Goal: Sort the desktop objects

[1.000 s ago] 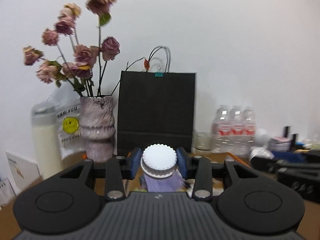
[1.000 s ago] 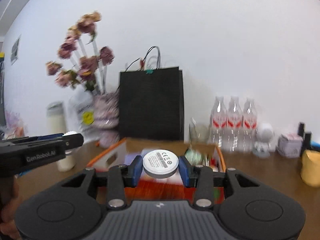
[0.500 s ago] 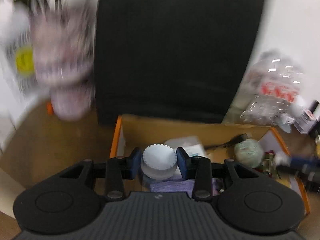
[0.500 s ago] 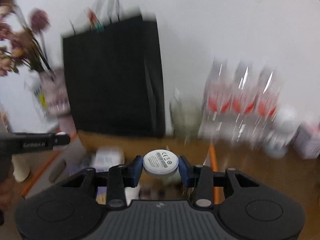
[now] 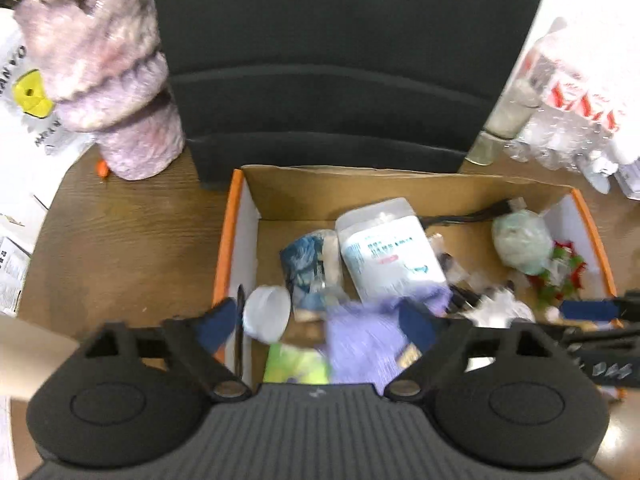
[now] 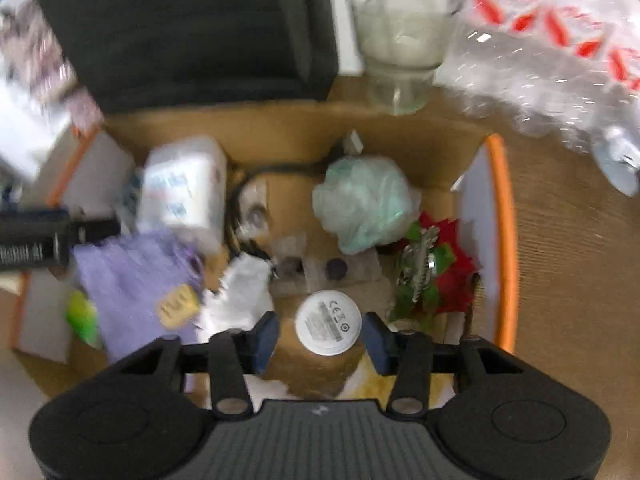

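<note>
Left claw (image 5: pixel 316 322) opening, white jar (image 5: pixel 266 312) loose beside left pad, right claw (image 6: pixel 320 336) opening around white puck (image 6: pixel 328 322)

The white disc (image 6: pixel 328 322) near the right tool carries a CE mark above a blurred barcode; the left tool's arm (image 6: pixel 30 242) reads "Robot AI". Other print is too blurred to read.

The open cardboard box (image 5: pixel 248 200) is viewed steeply from above and close by both wrist cameras, the black bag (image 6: pixel 180 20) shared at twelve o'clock.
</note>
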### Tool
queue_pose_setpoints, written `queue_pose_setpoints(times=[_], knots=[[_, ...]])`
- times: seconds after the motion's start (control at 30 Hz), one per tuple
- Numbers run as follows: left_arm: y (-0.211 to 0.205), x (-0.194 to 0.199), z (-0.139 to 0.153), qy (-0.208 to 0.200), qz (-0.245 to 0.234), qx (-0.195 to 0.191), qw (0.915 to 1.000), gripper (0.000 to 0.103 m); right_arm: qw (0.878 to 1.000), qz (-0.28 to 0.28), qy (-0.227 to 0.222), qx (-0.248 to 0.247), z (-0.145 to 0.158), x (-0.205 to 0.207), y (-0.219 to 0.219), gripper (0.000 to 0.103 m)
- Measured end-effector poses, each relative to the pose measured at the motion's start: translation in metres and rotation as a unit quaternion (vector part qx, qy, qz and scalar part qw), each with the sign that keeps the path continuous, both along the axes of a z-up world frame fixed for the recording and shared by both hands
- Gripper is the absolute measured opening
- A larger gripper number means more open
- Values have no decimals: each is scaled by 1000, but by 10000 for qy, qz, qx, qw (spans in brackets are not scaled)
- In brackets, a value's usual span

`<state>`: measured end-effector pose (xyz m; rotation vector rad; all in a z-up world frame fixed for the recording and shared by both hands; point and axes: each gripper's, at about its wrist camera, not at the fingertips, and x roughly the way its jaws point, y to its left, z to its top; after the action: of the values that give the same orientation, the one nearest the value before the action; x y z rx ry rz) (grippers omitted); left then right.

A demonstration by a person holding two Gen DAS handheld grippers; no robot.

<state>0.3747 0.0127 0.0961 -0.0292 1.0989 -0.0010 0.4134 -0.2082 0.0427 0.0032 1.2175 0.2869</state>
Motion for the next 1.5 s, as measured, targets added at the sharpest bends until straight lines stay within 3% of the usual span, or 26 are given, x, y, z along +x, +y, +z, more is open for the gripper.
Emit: queue_pose_setpoints(times=[0.03, 0.1, 0.27, 0.47, 0.53, 0.6, 0.67, 0.73, 0.8, 0.97, 1.2, 1.27, 1.37, 1.43, 1.5], knots=[[1, -7, 7, 28, 13, -53, 10000, 98, 9999, -52, -64, 111, 12, -5, -2, 71], [6, -19, 17, 68, 170, -104, 9998, 98, 9994, -137, -142, 272, 35, -17, -6, 82], [2, -49, 36, 167, 419, -140, 9989, 99, 9986, -429, -68, 302, 67, -43, -21, 87], [-8, -87, 48, 14, 450, -83, 9990, 99, 9983, -463, -343, 37, 82, -79, -20, 89], [-14, -102, 55, -355, 457, -16, 9983, 100, 9970, -507, -583, 41, 90, -93, -19, 90], [-20, -123, 62, -1139, 492, 42, 9923, 103, 9931, -549, -1026, 120, 96, -108, -17, 90], [-27, -147, 66, -2050, 363, 323, 9776, 103, 9854, -543, -1606, 169, 98, -125, -15, 90], [-35, -164, 64, -2577, 154, 673, 9637, 103, 9722, -481, -2284, 161, 100, -145, -13, 90], [-40, -176, 60, -2900, 93, 825, 9534, 103, 9562, -434, -2883, 251, 98, -164, -11, 91], [-40, -205, 43, -3530, 109, 401, 9347, 103, 9253, -587, -3679, 711, 80, -197, -15, 91], [-38, -227, 30, -3582, 98, 344, 9329, 103, 9185, -548, -3896, 408, 63, -219, -12, 91], [-36, -241, 27, -3542, 134, 319, 9345, 103, 9140, -575, -4002, 345, 61, -234, -10, 91], [-29, -281, 17, -3657, 83, 318, 9302, 103, 9133, -606, -4018, 293, 58, -265, -15, 93], [-20, -306, 7, -3406, 181, 248, 9397, 103, 9151, -629, -3972, 309, 53, -293, -25, 103], [-11, -337, -4, -3233, 161, 54, 9462, 103, 9144, -691, -3971, 381, 45, -326, -37, 103]])
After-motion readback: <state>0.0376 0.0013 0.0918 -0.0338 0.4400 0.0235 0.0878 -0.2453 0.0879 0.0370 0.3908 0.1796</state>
